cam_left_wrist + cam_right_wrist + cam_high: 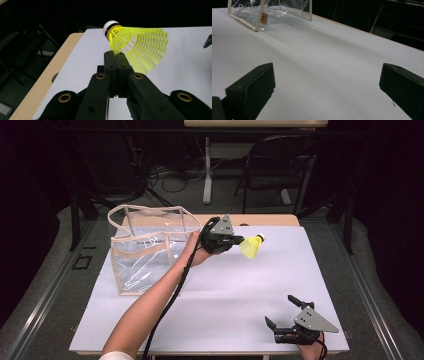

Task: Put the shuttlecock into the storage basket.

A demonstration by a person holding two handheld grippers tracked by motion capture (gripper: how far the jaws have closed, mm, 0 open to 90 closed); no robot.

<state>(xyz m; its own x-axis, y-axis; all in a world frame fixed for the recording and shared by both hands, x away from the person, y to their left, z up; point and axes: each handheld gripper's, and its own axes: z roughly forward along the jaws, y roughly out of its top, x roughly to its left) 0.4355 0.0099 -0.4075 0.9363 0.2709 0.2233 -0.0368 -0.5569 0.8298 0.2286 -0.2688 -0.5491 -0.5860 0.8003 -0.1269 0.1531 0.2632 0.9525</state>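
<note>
A yellow shuttlecock (251, 247) with a white cork tip hangs above the white table top, just right of a clear plastic bag (145, 251) with beige trim. My left gripper (240, 240) is shut on the edge of its mesh skirt; in the left gripper view the shuttlecock (138, 48) fans out to the right of my pinched left gripper (115, 56). My right gripper (282, 311) rests near the table's front right corner with its jaws wide apart. In the right gripper view my right gripper (328, 85) has only bare white surface between its fingers.
The bag (270, 11) stands open-topped at the table's back left. The white sheet (240, 295) covers most of the wooden table. Beyond the far edge stand a black chair (277, 165) and a table leg, with cables on the floor.
</note>
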